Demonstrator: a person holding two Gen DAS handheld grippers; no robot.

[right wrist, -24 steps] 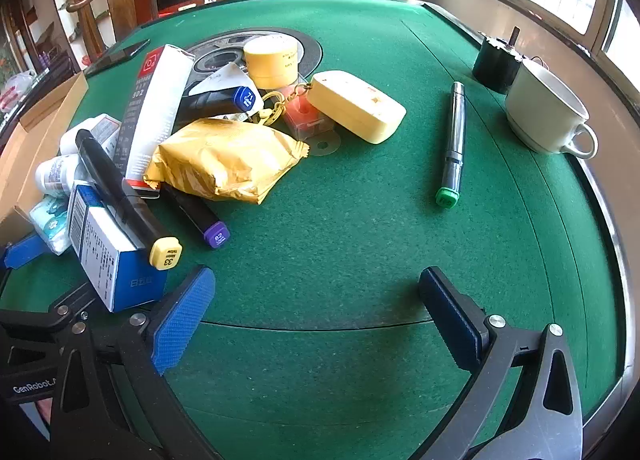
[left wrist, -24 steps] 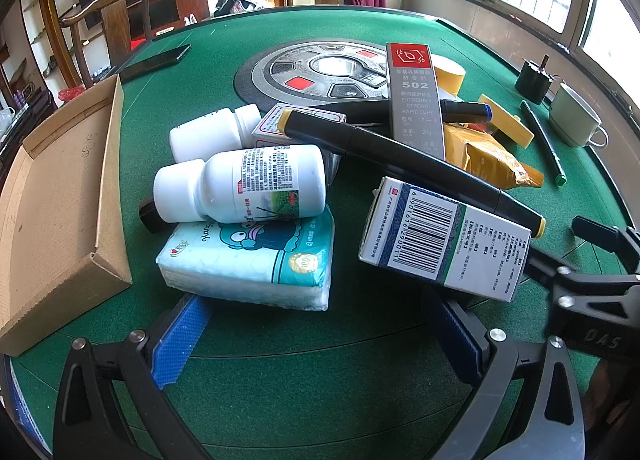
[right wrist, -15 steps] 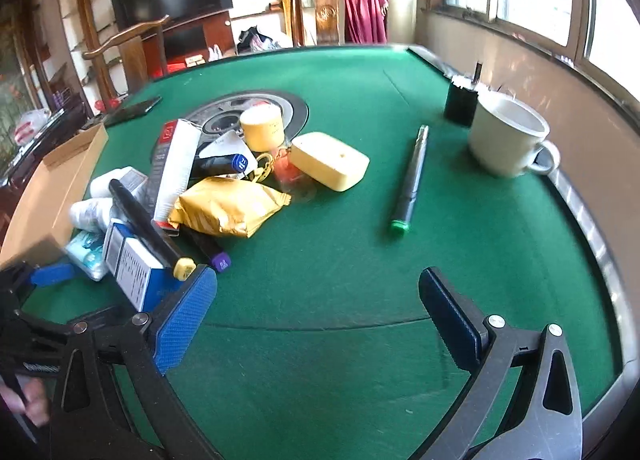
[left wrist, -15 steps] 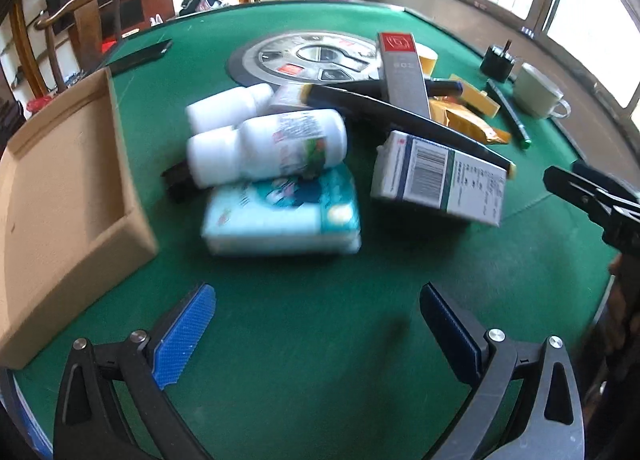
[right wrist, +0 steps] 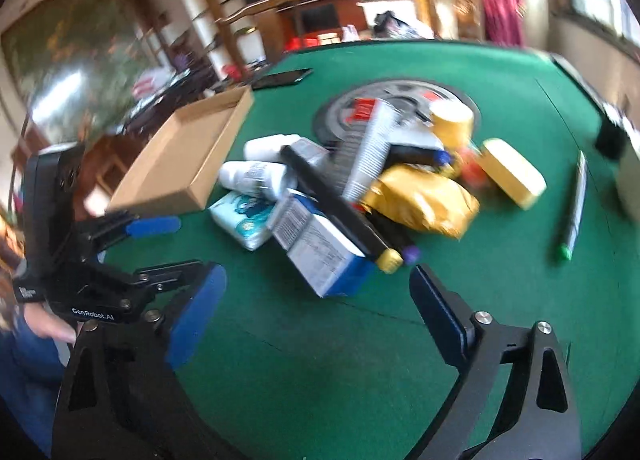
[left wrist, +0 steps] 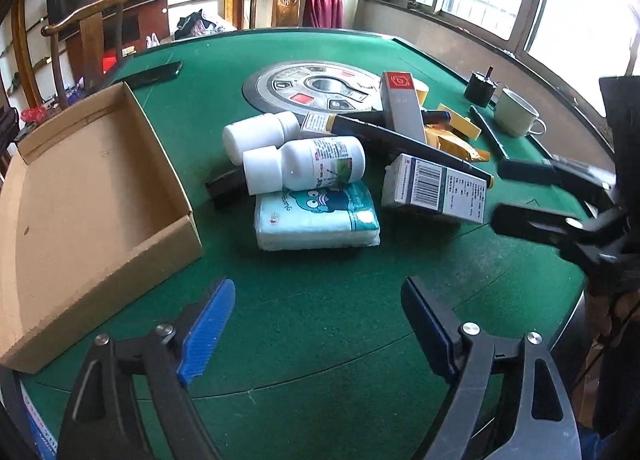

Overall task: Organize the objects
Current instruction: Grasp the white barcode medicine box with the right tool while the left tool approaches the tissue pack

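A pile lies mid-table: two white bottles (left wrist: 304, 164), a tissue pack (left wrist: 316, 216), a barcoded white-and-blue box (left wrist: 434, 188), a long black marker (left wrist: 408, 144), a grey glue box (left wrist: 400, 104) and a yellow packet (left wrist: 452, 142). My left gripper (left wrist: 318, 324) is open over bare felt, short of the tissue pack. The right gripper (right wrist: 316, 312) is open too, just short of the white-and-blue box (right wrist: 320, 252). Each gripper shows in the other's view: the right gripper (left wrist: 500, 196) beside the box, the left gripper (right wrist: 176, 248) near the tissue pack (right wrist: 240, 220).
An empty cardboard tray (left wrist: 100, 196) sits left of the pile. A round metal panel (left wrist: 312, 88) is set in the green table, with a black phone (left wrist: 148, 76) behind the tray. A mug (left wrist: 516, 114), a green-capped pen (right wrist: 572, 212) and a yellow case (right wrist: 512, 172) lie right.
Both grippers have drawn back and up from the pile, staying open. The right wrist view has swung left toward the pile and tray and is blurred.
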